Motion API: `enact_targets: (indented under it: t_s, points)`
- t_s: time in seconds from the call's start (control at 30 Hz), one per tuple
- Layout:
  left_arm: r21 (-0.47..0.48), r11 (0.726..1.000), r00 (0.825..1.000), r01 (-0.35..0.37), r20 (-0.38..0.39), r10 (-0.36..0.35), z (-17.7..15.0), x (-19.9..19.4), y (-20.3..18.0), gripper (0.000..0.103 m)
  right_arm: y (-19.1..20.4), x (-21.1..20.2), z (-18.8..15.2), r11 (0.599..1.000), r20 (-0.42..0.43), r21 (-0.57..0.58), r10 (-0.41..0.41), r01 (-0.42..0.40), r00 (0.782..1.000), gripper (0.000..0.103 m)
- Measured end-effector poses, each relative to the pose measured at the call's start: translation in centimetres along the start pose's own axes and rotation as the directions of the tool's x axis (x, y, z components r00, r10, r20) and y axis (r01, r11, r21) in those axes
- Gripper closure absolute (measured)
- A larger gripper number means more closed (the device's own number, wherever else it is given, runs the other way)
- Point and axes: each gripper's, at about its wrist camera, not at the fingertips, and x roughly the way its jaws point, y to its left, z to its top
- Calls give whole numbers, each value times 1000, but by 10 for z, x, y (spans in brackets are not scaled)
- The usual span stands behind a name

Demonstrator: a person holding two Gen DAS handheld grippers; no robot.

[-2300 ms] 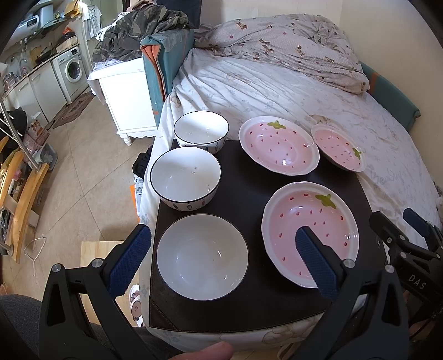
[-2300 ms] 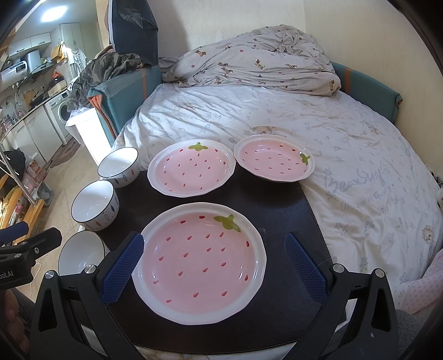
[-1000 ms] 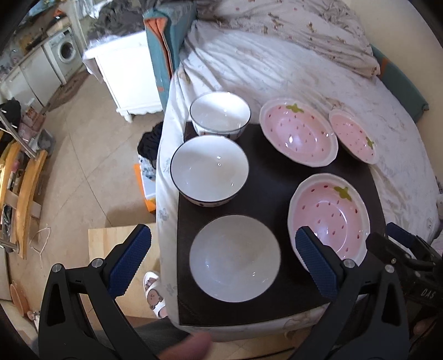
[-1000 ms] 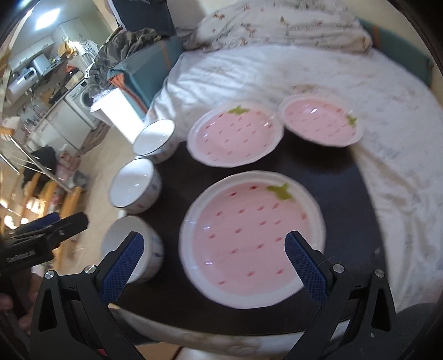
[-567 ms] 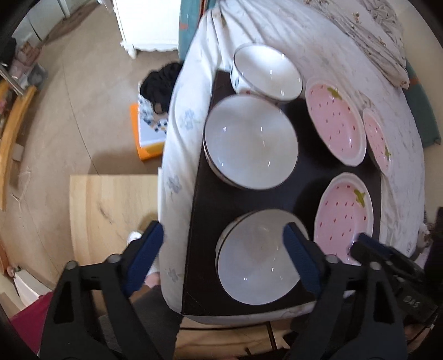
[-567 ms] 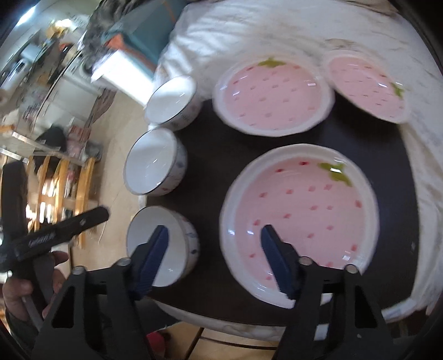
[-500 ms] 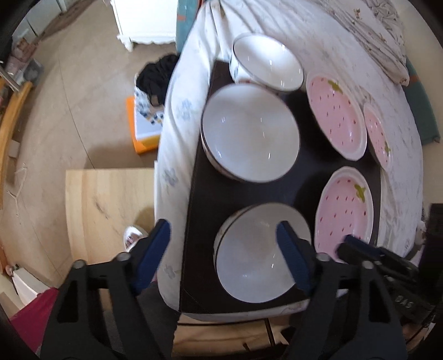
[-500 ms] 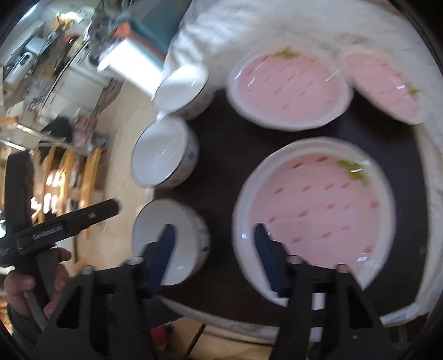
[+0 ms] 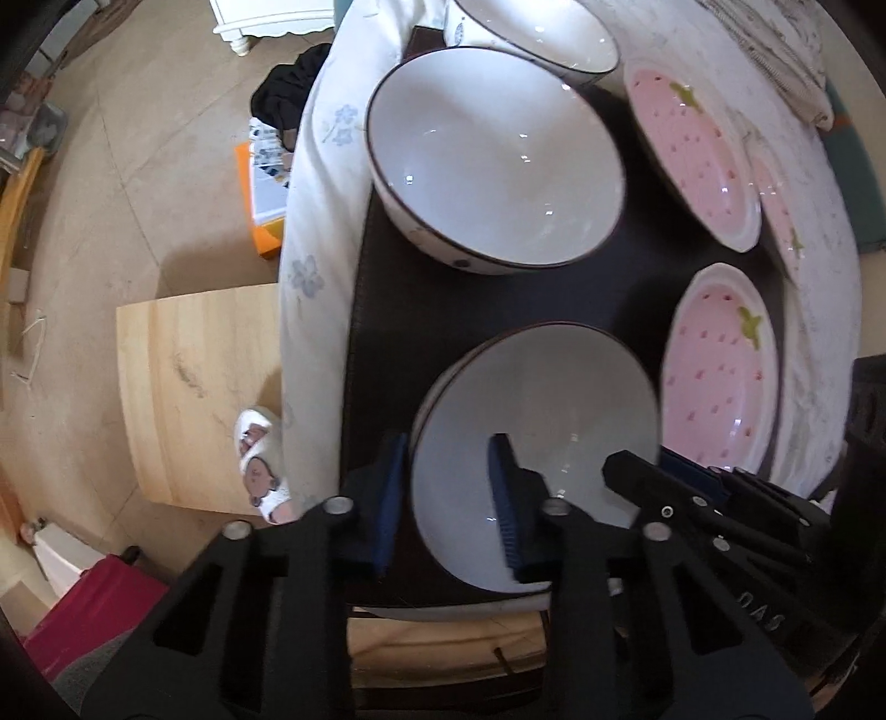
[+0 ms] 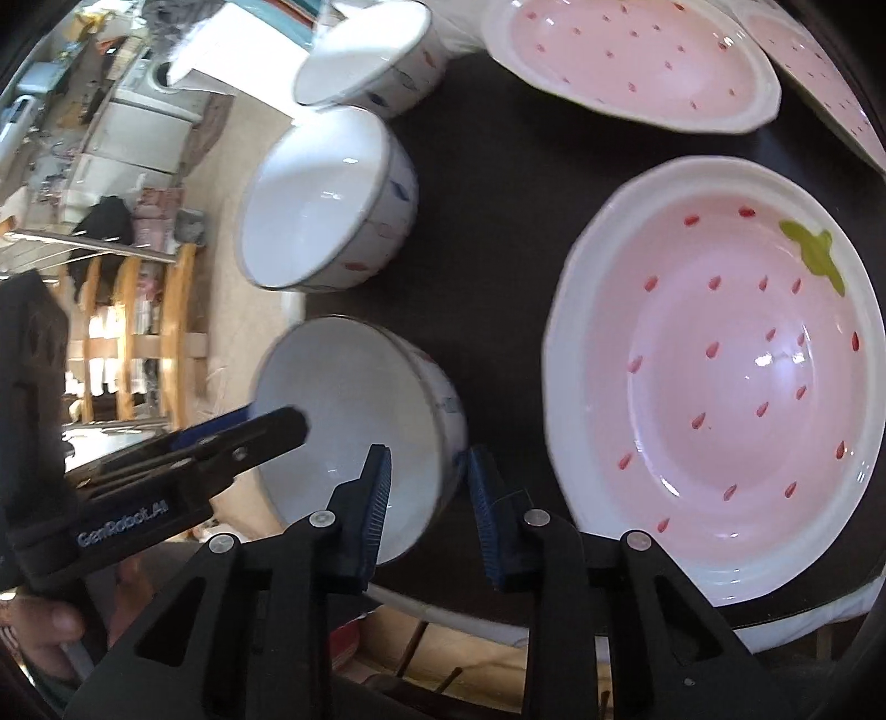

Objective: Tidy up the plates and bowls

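Note:
Three white bowls stand in a row on a dark mat [image 9: 498, 299]. My left gripper [image 9: 446, 498] straddles the left rim of the nearest bowl [image 9: 554, 415], one pad outside, one inside. Its jaws are closing and do not press on the wall. My right gripper [image 10: 426, 487] straddles the right rim of the same bowl [image 10: 343, 399], jaws closing, with a gap still showing at the inner pad. The middle bowl [image 9: 498, 160] and far bowl [image 9: 542, 33] lie beyond. A large pink strawberry plate [image 10: 720, 376] sits to the right, with a medium plate [image 10: 637, 61] and a small one [image 9: 781, 210] behind it.
The mat lies at the corner of a bed with a white flowered sheet [image 9: 310, 232]. On the tiled floor to the left are a wooden board [image 9: 194, 387], a slipper [image 9: 260, 465] and an orange box [image 9: 266, 194]. A hand [image 10: 44, 626] holds the left gripper.
Both grippers have dropped toward the nearest white bowl and tipped downward. Their jaws have narrowed from wide open to straddling its rim, one on each side.

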Motion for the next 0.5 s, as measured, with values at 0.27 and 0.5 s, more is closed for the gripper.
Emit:
enact_targets:
  t_s: [0.27,0.5]
  points:
    - [35,998,999,-48,24,47,-4,-1,-4,95,6,5,-10,992,59,-77,-91,95,994,93]
    - [48,995,997,-83,10,82,-12,10,-8,95,2,3,-17,988,82,-102,-105,113,991,92]
